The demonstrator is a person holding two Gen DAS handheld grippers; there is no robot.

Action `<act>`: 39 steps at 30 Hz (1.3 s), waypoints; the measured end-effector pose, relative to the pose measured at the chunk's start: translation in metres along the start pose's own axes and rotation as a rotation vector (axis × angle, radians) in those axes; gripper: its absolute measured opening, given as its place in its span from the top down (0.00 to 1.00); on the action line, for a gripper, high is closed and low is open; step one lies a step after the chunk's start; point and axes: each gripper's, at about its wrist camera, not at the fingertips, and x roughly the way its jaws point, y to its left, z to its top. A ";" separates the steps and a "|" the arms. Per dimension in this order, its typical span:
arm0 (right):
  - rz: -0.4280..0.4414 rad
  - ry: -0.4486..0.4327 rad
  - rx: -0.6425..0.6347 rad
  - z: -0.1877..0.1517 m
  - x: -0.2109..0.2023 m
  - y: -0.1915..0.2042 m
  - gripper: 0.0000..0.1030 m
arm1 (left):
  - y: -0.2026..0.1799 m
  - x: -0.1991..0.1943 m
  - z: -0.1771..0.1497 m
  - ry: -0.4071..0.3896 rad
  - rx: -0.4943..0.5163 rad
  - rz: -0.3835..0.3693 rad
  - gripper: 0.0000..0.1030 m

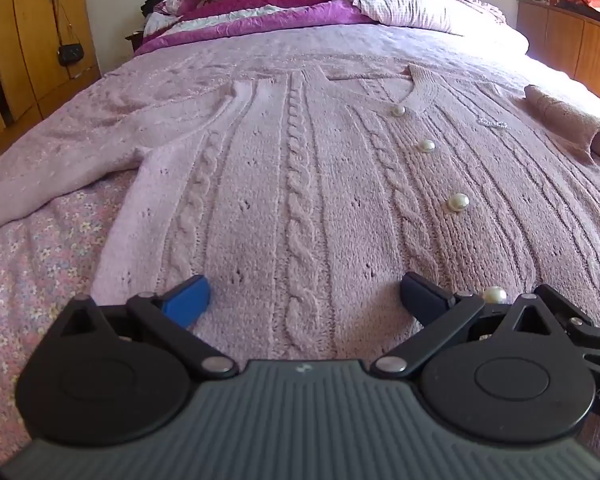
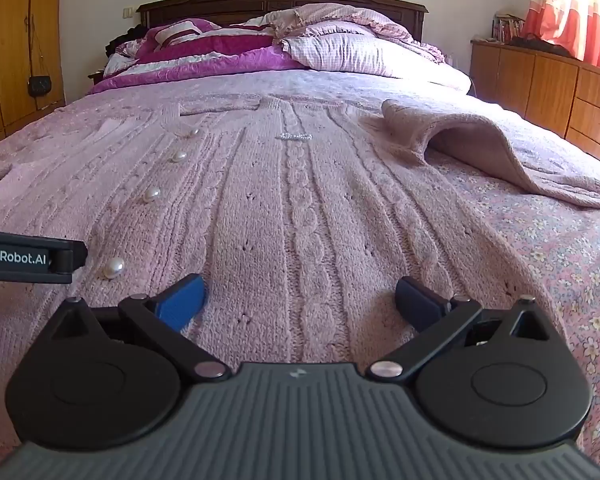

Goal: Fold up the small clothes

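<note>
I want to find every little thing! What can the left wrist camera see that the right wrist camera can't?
Only the left wrist view shows the left gripper with its jaws wide open, and the cardigan's left sleeve lying flat.

Only the right wrist view shows the right gripper, also wide open, a drawer chest, and the flowery bedspread beside the right sleeve.

Both show the pink cardigan, its pearl buttons, the pillows and the small black bag on the wardrobe.

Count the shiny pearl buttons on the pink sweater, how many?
4 in a row down the cardigan: by the collar, next, middle, lowest beside the left gripper. More may be hidden.
</note>
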 end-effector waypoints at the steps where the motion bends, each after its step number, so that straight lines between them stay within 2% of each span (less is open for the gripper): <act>1: 0.002 -0.002 0.004 0.000 0.000 0.000 0.00 | 0.000 0.006 0.004 0.028 0.018 0.000 0.00; 6: -0.005 -0.003 -0.005 0.000 0.000 0.000 0.00 | -0.005 0.007 0.002 0.021 0.017 0.011 0.00; 21: -0.002 -0.012 -0.001 0.000 0.000 0.001 0.00 | 0.003 0.010 0.007 0.044 0.020 -0.018 0.00; 39: -0.008 -0.020 -0.001 -0.002 -0.001 0.001 0.00 | 0.002 0.007 0.004 0.025 0.022 -0.014 0.00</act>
